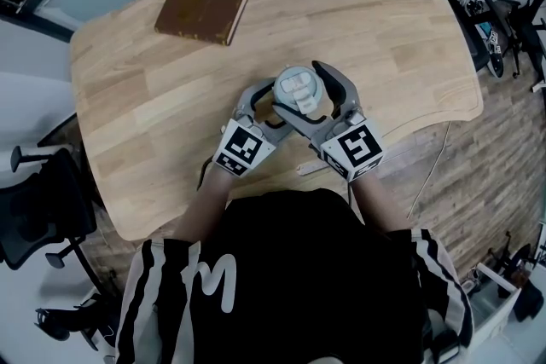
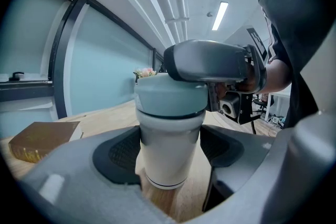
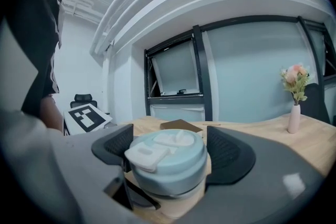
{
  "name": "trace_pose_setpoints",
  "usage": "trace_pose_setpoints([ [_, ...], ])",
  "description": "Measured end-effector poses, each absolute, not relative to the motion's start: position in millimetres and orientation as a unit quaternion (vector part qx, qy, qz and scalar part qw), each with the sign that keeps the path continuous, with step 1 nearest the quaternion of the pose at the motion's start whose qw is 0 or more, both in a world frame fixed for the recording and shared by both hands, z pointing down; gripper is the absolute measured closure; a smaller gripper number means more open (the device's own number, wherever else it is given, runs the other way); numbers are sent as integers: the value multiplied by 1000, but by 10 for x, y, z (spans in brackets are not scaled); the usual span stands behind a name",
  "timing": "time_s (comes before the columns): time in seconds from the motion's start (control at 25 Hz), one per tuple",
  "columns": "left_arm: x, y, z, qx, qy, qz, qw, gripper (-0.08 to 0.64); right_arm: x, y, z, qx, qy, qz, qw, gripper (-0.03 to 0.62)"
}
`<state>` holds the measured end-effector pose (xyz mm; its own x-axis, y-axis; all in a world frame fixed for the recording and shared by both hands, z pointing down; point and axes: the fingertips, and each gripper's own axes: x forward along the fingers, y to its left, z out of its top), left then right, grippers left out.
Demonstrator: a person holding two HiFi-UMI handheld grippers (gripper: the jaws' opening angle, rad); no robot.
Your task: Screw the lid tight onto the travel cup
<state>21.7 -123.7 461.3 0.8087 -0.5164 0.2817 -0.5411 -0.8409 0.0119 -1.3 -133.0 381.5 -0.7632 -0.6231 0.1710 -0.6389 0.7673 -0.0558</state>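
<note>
Left claw (image 2: 170, 157): grips travel cup (image 2: 169, 134).
Right claw (image 3: 170, 160): grips lid (image 1: 299, 89).
Worktop (image 1: 153, 98): near edge close, open wood beyond.
Cup base (image 2: 165, 182): left gripper view only.

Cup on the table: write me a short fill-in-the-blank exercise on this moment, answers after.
The left gripper is shut on the cup, the right gripper on its ____.
The cup stands on a ____ table.
In the head view, a brown ____ lies at the table's upper left.
Missing: lid; wooden; book.
</note>
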Motion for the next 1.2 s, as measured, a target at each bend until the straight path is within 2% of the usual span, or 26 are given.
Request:
trace_pose_setpoints([
  [1.2,217,-1240,4607,944,-298,133,48,198,55,-1371,3863,460,-880,77,94,167],
])
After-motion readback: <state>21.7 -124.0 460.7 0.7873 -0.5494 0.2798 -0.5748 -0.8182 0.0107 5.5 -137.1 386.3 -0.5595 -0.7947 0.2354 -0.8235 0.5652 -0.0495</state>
